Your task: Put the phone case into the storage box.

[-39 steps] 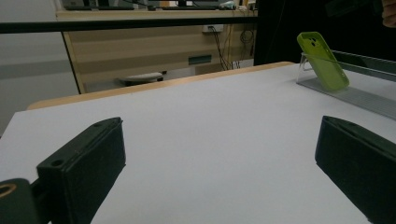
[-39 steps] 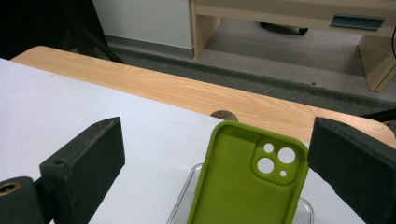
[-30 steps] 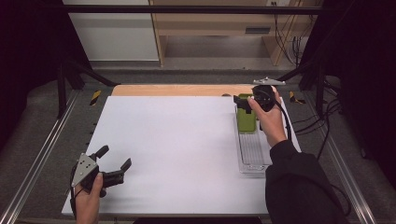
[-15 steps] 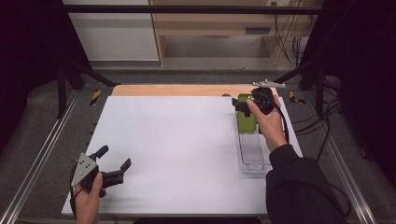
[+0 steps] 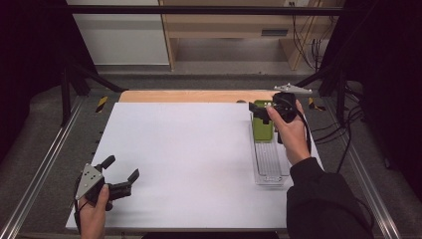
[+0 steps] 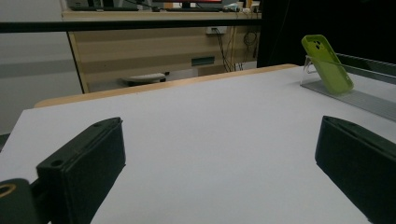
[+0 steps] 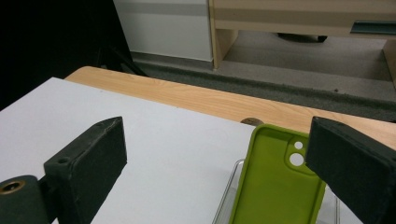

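1 green phone case (image 5: 262,121) leans upright at the far end of 1 clear slotted rack (image 5: 271,164), right side of the white table (image 5: 189,149). Its long axis runs up toward the far edge, camera holes (image 7: 296,153) at top. Right gripper (image 5: 263,110) hovers just above it, jaws wide, holding nothing; the case lies below and between them. Left gripper (image 5: 122,175), also wide and empty, sits well apart at the near left. Right hand (image 5: 291,132) is nearer.

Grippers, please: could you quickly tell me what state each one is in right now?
Left gripper: open, holding nothing, low over the white table.
Right gripper: open, jaws apart at the green phone case, not clamped.
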A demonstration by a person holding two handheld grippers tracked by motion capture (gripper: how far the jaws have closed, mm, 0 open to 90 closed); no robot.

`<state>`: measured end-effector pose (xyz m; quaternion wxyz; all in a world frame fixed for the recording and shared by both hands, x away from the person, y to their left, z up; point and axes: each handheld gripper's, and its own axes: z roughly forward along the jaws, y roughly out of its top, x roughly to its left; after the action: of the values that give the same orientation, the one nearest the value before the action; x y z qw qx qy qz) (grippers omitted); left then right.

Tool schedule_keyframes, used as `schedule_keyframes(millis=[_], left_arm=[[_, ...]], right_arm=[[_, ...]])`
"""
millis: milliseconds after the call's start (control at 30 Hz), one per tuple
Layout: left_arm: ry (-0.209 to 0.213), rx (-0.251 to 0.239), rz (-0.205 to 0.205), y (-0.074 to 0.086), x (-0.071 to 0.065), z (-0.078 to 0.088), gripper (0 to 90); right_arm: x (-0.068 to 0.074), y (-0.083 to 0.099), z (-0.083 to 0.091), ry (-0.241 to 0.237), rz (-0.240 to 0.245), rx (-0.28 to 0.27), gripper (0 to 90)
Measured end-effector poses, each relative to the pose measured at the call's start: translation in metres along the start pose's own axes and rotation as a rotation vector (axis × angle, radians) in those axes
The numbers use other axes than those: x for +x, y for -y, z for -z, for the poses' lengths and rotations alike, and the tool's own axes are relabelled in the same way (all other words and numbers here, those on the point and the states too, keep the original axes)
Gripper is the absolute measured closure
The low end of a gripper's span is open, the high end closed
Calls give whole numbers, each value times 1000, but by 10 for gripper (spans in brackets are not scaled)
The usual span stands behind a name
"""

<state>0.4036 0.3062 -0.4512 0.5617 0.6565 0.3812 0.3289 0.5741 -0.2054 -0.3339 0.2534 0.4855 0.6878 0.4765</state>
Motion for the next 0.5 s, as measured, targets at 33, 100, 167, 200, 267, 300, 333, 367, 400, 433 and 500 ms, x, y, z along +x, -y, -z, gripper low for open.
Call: schedule_keyframes(millis=[33,100,167,200,267,300,333,367,400,433,500], left_arm=[[0,0,1,0,0,0,11],[-1,0,2,0,0,0,11],[0,-2,4,0,0,0,11],[0,-3,5,0,0,1,11],[0,-6,7,0,0,1,11],[0,-6,7,0,0,1,11],[1,-3,6,0,0,1,11],[1,-2,5,0,0,0,11],[1,-2,4,0,0,0,11],[3,-2,4,0,0,0,11],[4,-3,3,0,-1,0,11]], right_arm=[[1,0,3,-10,-3,-9,55],[2,0,4,-14,-5,-13,54],[3,-1,7,-20,-2,-22,54],[4,-2,8,-22,-1,-25,54],[6,-2,13,-35,4,-36,52],[6,-2,13,-35,4,-36,52],[7,-3,16,-39,12,-39,51],[7,-3,16,-39,12,-39,51],[9,-2,17,-40,19,-43,51],[9,-2,18,-41,16,-49,52],[10,-1,19,-43,12,-51,52]])
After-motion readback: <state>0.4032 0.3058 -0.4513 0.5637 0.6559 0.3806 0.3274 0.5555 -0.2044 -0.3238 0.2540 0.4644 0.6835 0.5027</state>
